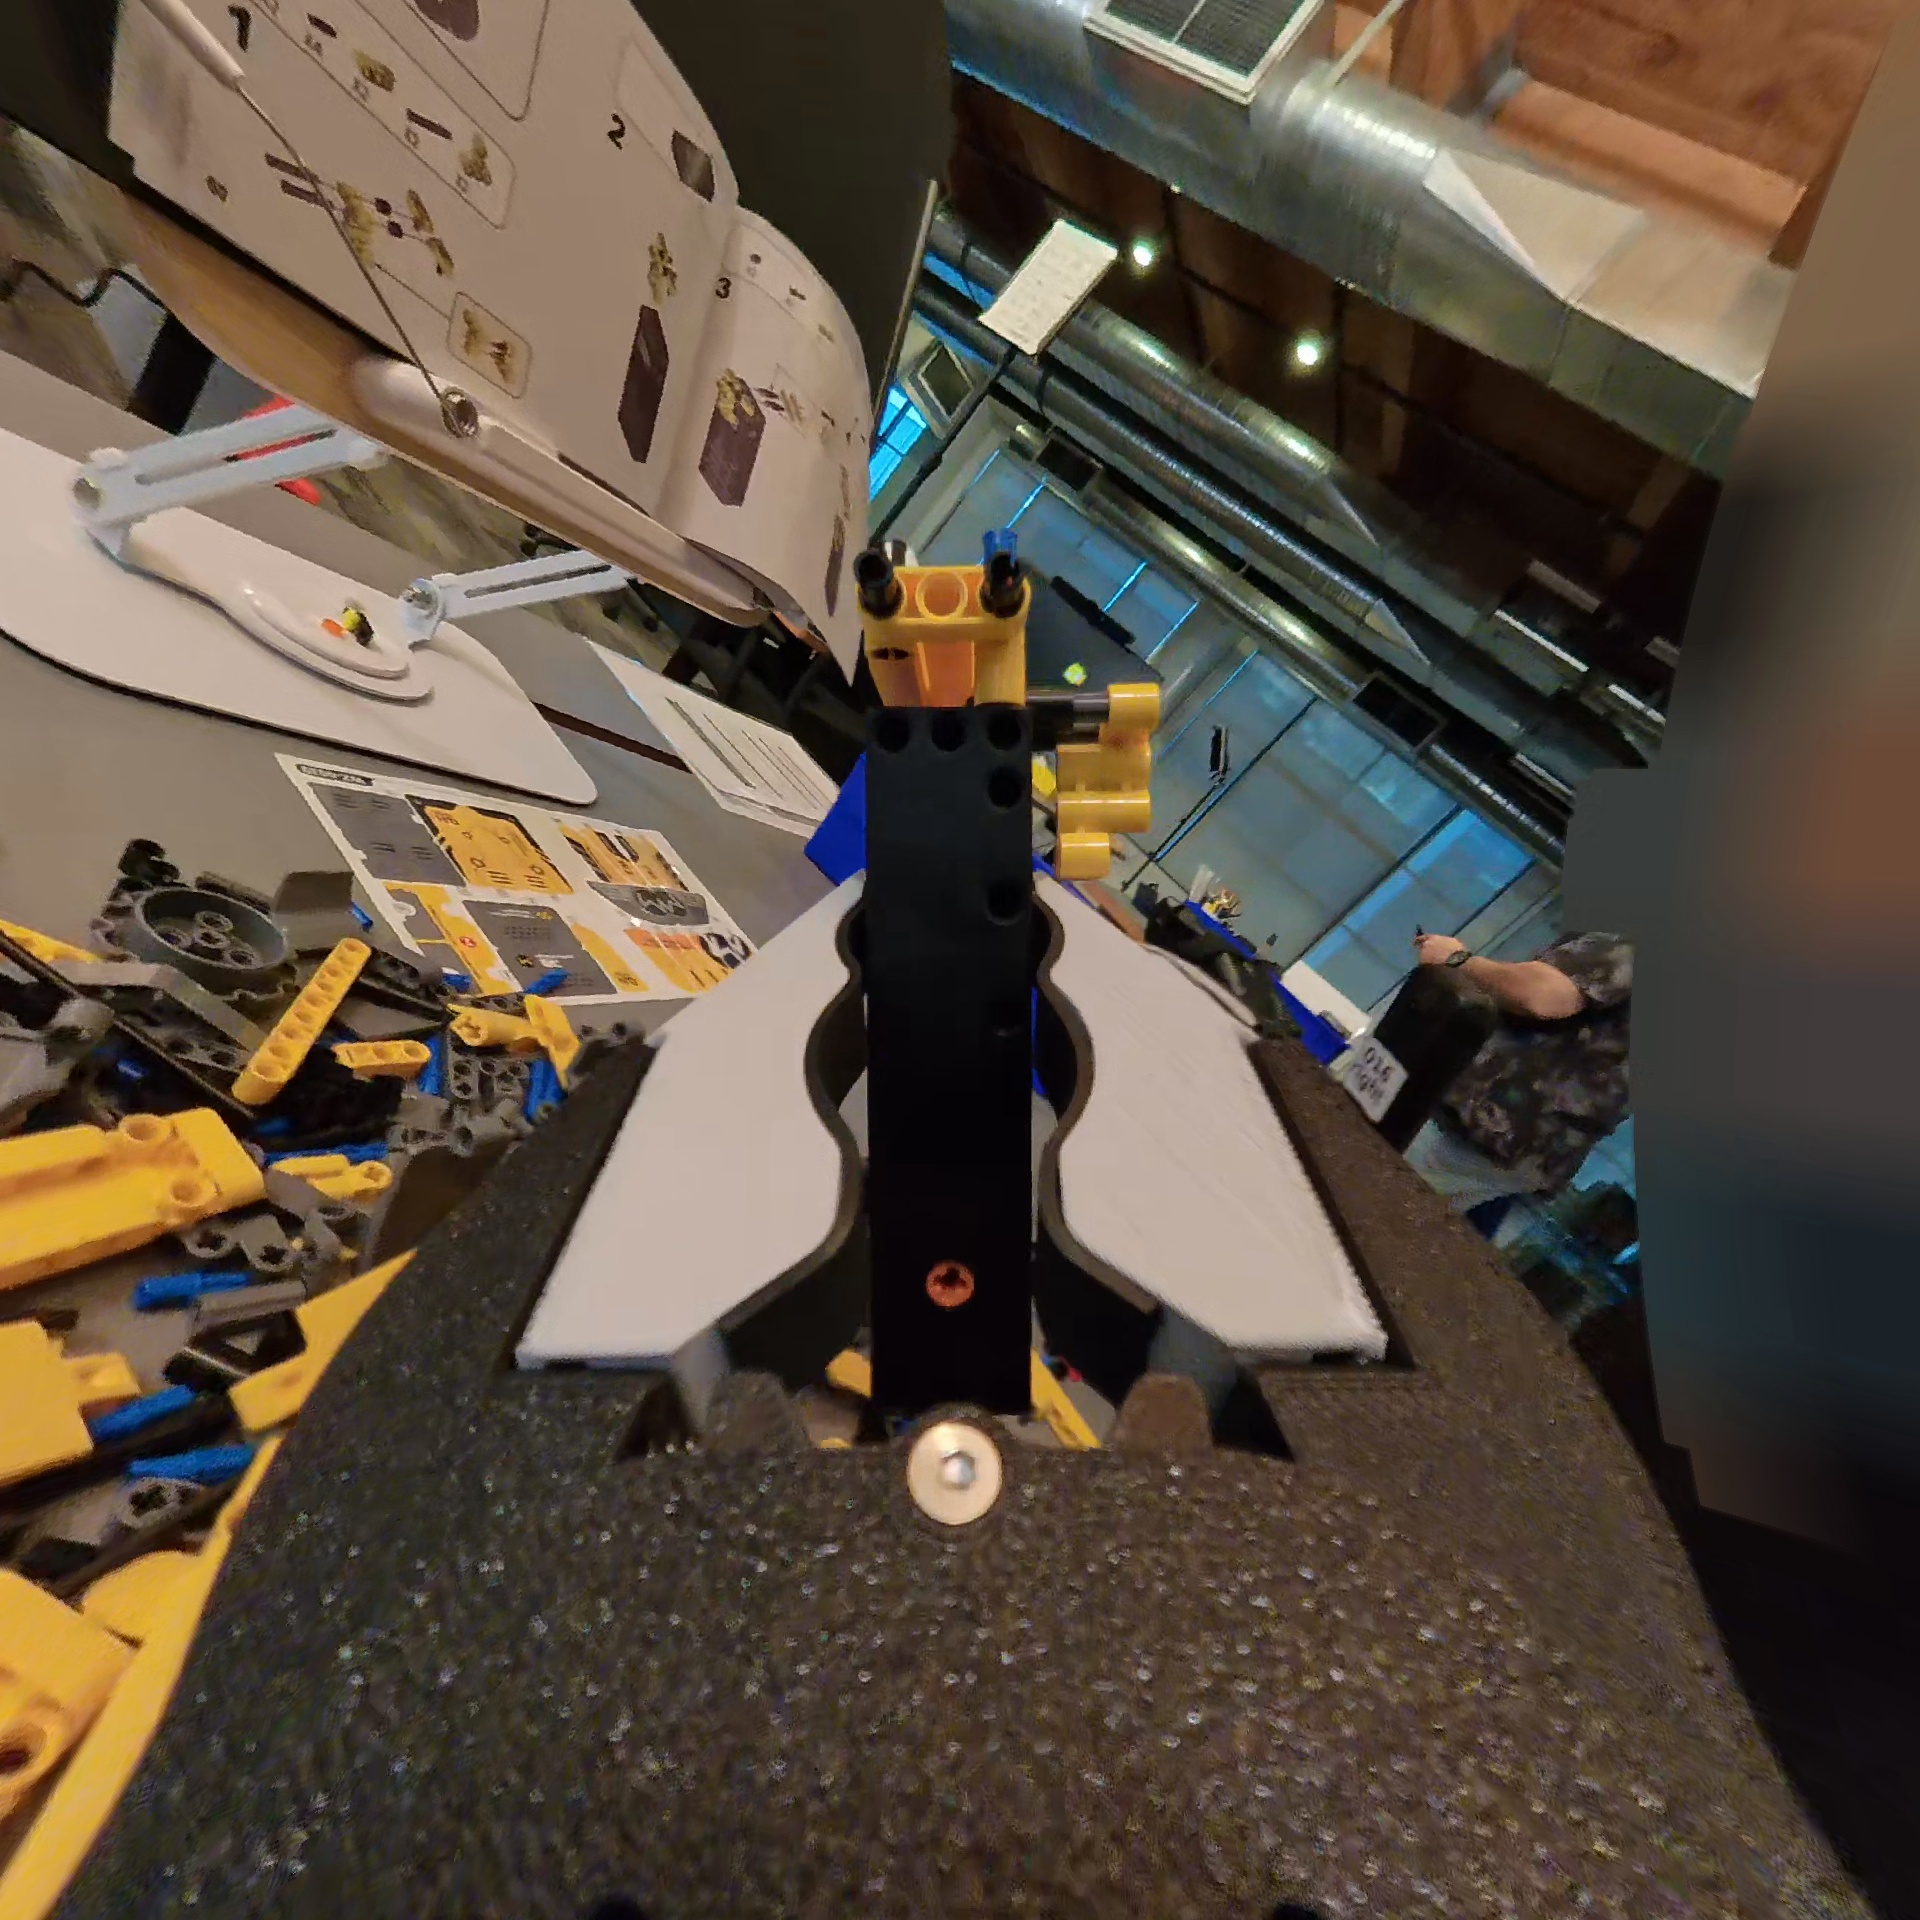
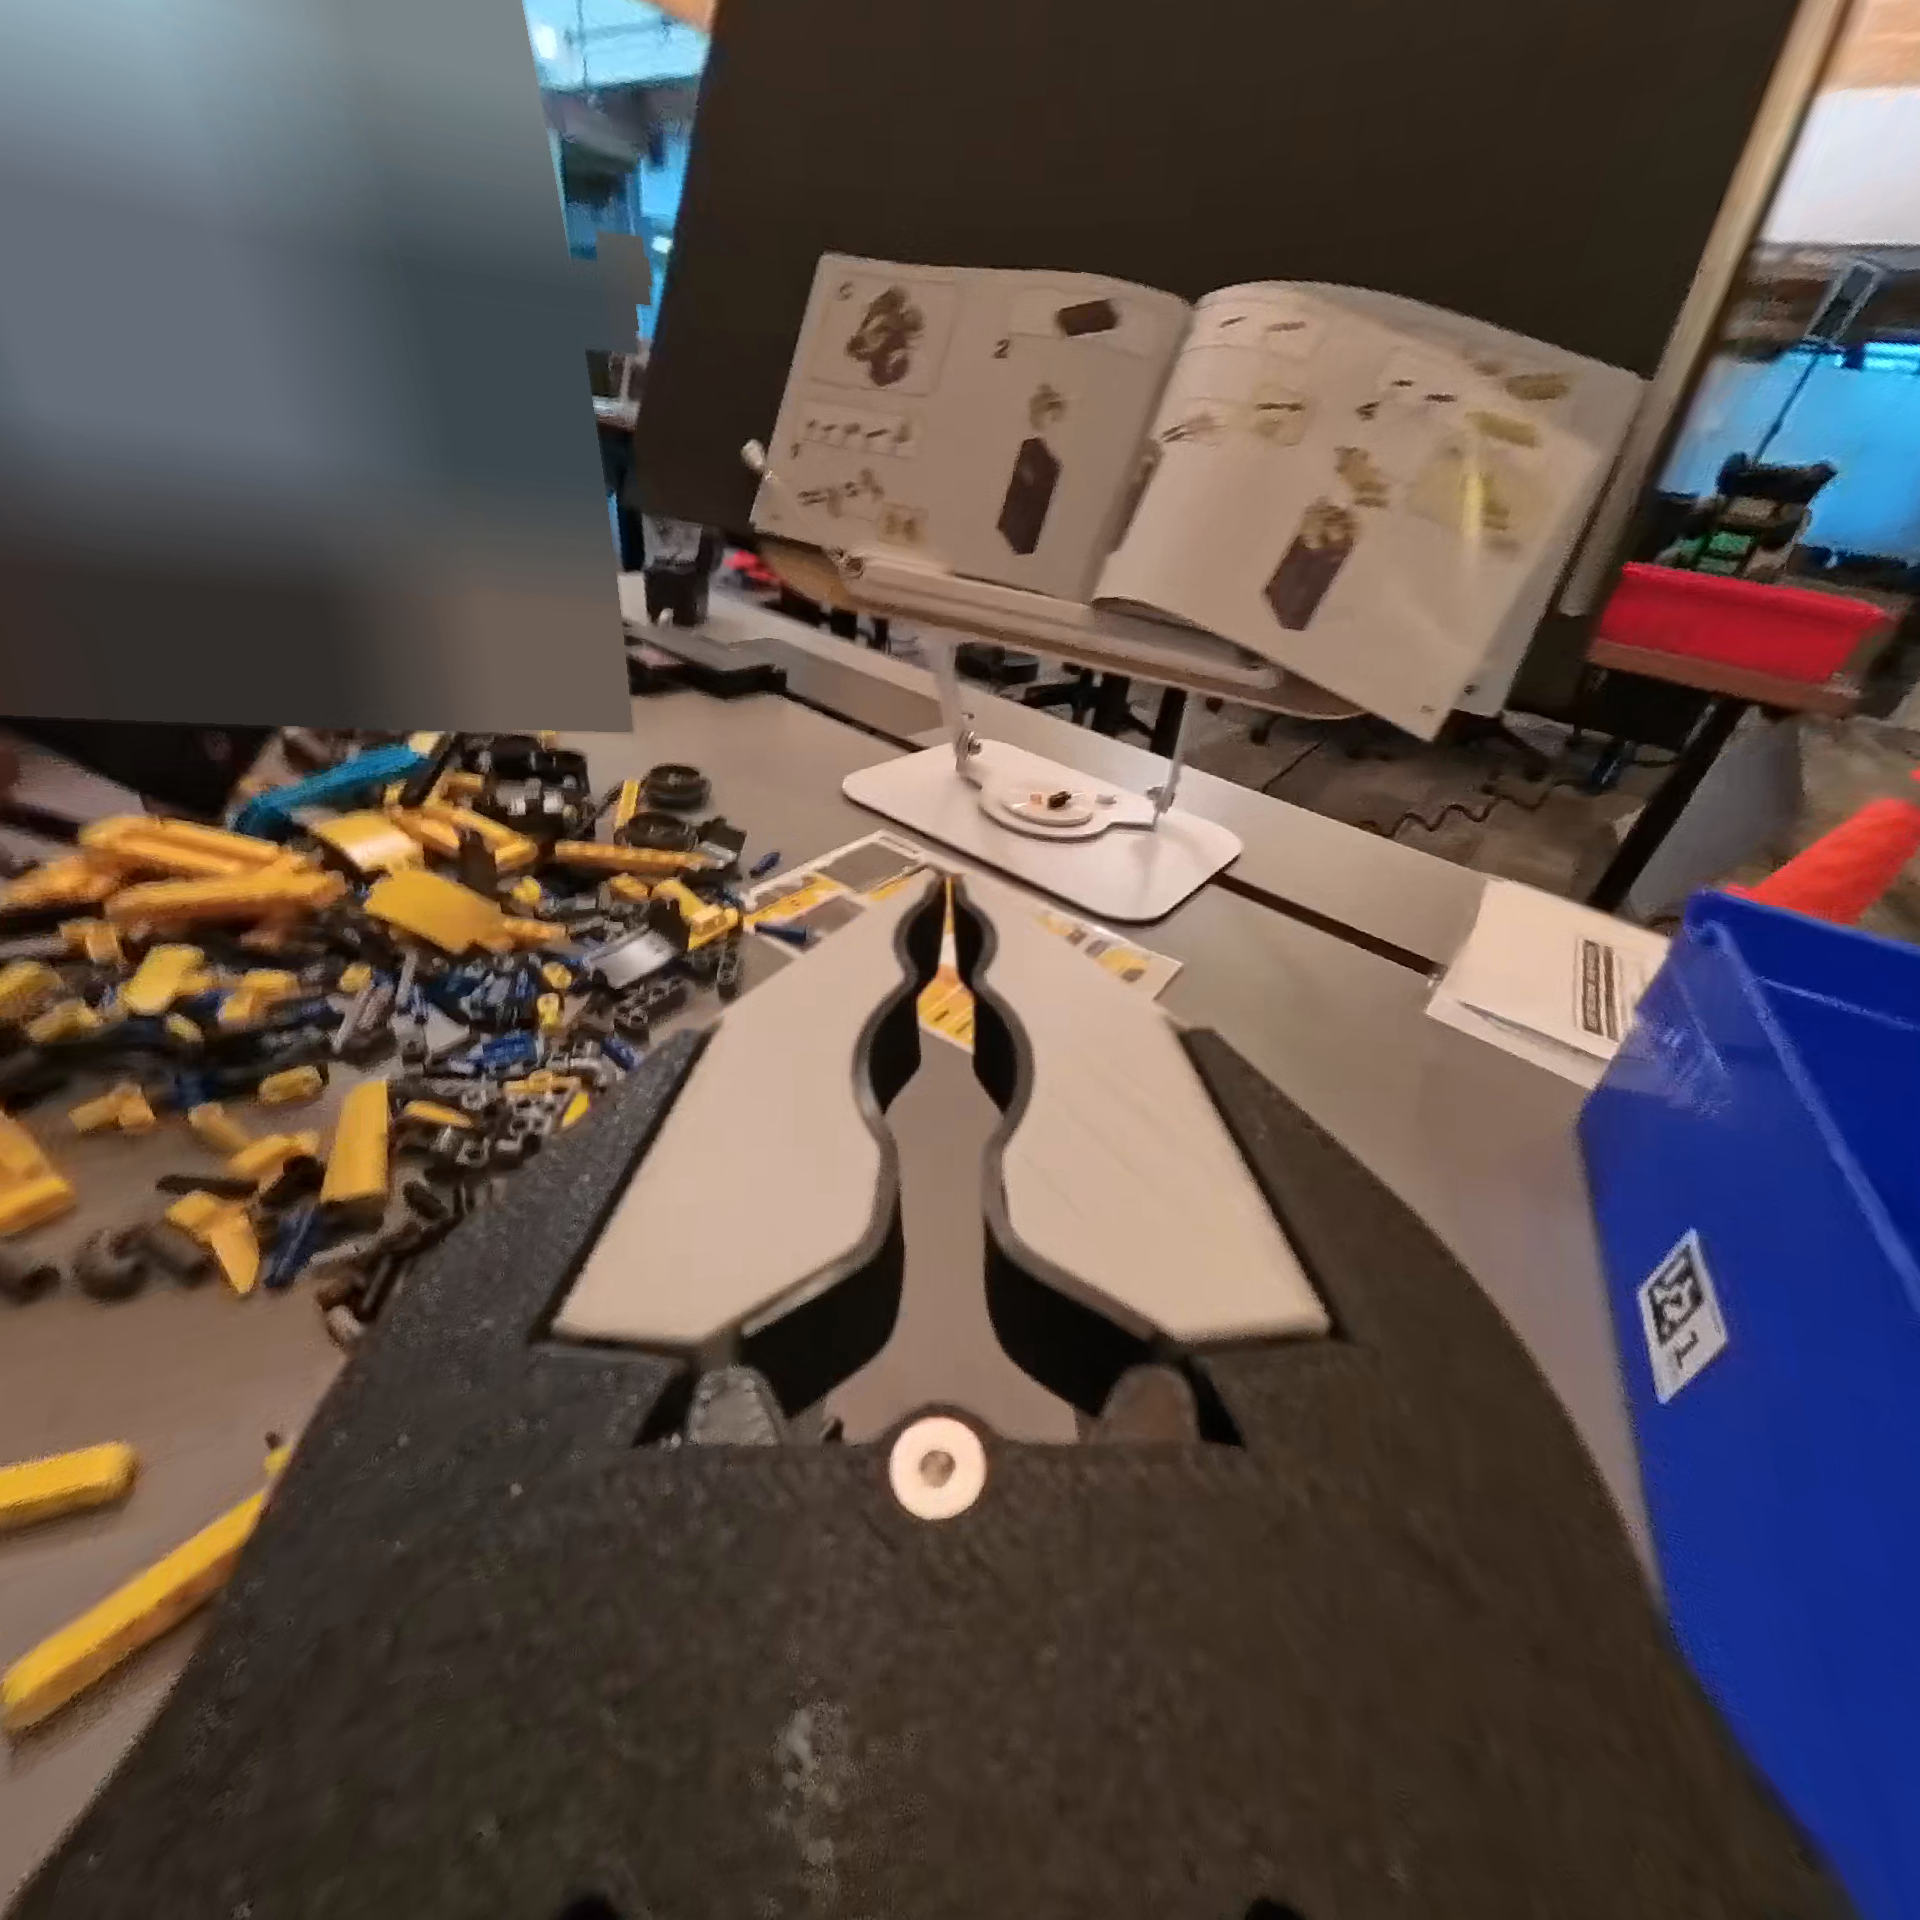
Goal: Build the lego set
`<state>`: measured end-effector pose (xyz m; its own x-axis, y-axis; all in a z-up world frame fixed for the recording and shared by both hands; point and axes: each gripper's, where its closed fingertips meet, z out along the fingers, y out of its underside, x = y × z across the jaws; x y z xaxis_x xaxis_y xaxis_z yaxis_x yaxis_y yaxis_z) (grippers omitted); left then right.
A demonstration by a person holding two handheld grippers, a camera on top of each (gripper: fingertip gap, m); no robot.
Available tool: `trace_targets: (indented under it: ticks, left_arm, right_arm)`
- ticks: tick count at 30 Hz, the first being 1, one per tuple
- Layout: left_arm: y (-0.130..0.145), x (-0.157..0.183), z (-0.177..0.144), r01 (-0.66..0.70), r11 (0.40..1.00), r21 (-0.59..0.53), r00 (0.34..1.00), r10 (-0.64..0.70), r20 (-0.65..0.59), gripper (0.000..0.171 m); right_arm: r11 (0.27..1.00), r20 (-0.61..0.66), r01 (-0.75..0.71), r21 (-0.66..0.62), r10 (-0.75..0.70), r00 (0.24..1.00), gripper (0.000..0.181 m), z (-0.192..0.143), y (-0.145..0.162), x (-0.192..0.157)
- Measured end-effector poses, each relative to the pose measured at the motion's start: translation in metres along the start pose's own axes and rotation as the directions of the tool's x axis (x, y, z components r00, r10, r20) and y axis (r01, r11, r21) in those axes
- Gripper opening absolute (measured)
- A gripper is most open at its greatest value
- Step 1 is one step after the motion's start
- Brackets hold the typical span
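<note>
Left gripper [image 1: 951, 935]: jaws clamped on a long black holed beam [image 1: 948, 1091] that runs up the middle between the grey fingers [image 1: 727, 1122], raised off the desk and tilted toward the ceiling. Small orange pin [image 1: 948, 1283] sits in the beam's near end. On the beam's far end: a yellow connector block [image 1: 940, 634] with two black pins on top, one blue-tipped, and a yellow joint piece [image 1: 1107, 779] hanging off the right side on a dark axle.

Right gripper [image 2: 948, 894]: jaws nearly closed, tips almost touching, nothing between them. It hangs just above the grey desk [image 2: 1299, 997], over a yellow-and-grey sticker sheet [image 2: 945, 1003].

Left of both grippers: loose pile of yellow, black, grey and blue building parts [image 2: 343, 935] spread on the desk, wheels and beams among them. The same sticker sheet lies at the pile's far edge in the left wrist view too.

Right of right gripper: blue plastic bin [image 2: 1787, 1195] with a square marker tag on its side, close by. A printed paper sheet [image 2: 1548, 966] lies just beyond it.

Farther back: open instruction booklet [image 2: 1174, 457] propped on a white book stand [image 2: 1049, 842], its base flat on the desk. Dark panel [image 2: 1247, 135] behind it.

Background, left wrist view: ceiling ducts [image 1: 1351, 177], and a person [image 1: 1527, 1039] standing well off
</note>
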<state>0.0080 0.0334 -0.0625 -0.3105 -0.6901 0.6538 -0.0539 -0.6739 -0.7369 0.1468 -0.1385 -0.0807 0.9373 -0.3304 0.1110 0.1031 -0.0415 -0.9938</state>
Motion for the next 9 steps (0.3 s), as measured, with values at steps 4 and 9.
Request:
trace_targets:
  ticks: [4, 9]
  left_arm:
    - [-0.004, -0.009, 0.0, -0.074, 0.997, 0.01, 0.997, 0.074, 0.022, 0.025]
    - [-0.015, -0.014, -0.007, -0.076, 0.996, 0.056, 0.997, 0.074, 0.033, 0.026]
  right_arm:
    - [0.994, -0.014, -0.084, 0.071, 0.086, 0.996, 0.001, -0.01, -0.014, 0.015]
    - [0.994, -0.086, -0.014, 0.106, 0.023, 0.996, 0.001, -0.02, -0.024, 0.028]
